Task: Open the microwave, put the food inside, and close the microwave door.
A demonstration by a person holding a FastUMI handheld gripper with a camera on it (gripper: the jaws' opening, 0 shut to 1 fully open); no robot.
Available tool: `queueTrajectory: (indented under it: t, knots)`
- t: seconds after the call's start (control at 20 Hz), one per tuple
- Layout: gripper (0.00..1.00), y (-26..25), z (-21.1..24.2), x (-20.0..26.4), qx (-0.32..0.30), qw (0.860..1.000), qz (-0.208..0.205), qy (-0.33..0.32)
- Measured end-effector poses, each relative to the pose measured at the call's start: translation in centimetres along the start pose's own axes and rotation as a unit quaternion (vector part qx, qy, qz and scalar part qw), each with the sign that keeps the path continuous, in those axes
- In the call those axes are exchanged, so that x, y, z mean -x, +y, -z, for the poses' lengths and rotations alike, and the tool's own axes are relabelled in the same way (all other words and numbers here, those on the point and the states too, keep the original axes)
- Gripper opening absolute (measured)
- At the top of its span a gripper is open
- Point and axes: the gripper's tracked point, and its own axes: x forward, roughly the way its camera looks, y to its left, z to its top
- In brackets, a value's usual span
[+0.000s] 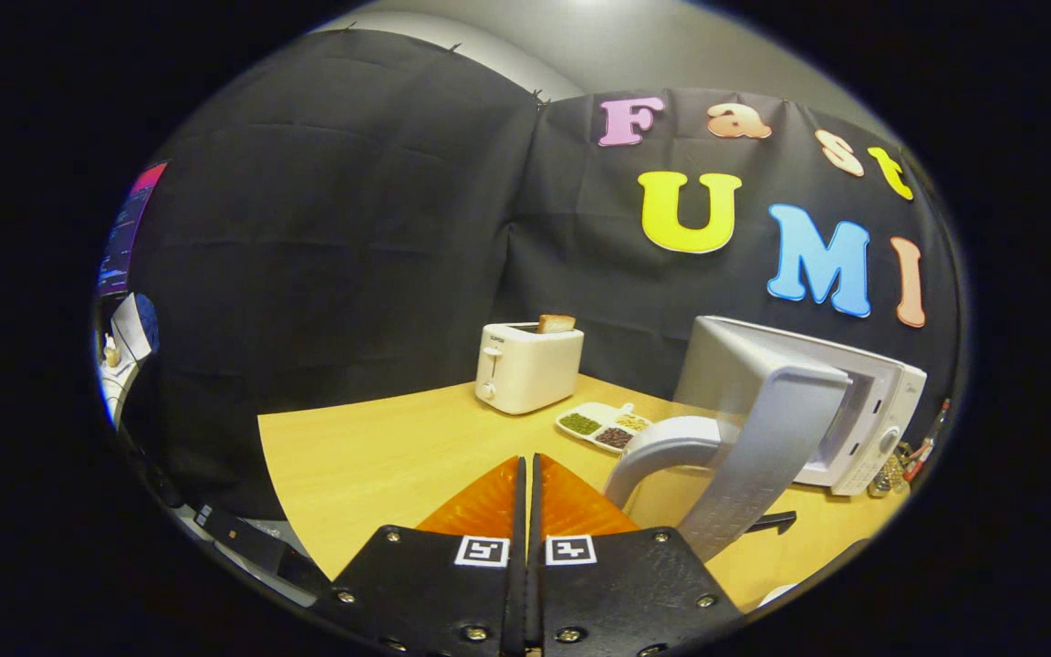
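Black cloth backs a desk (379,456) where the microwave (854,411) stands with its door (763,438) swung open. Tongs (528,474) are closed, holding nothing. Food tray (603,426) lies between toaster (528,367) and microwave. Next, I judge: spread the tongs, pinch the tray's rim, keep it level.

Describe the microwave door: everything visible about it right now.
The microwave door is swung wide open, seen nearly edge-on, standing upright off the white microwave on the wooden table. It looks like pale grey-white plastic, with a curved handle sticking out toward the tool. The tool's fingers are closed together with nothing between them, just beside the handle and not touching it. Beyond the handle lies a divided food tray.
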Motion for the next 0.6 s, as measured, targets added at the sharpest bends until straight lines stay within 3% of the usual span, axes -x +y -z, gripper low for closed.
queueTrajectory:
  t: [0.15,0.6]
  knots:
    - [0.01,-3.8,0.6,1.0,-0.030,0.999,0.021,0.014]
    - [0.01,-20.9,3.1,2.0,-0.101,0.981,0.165,0.020]
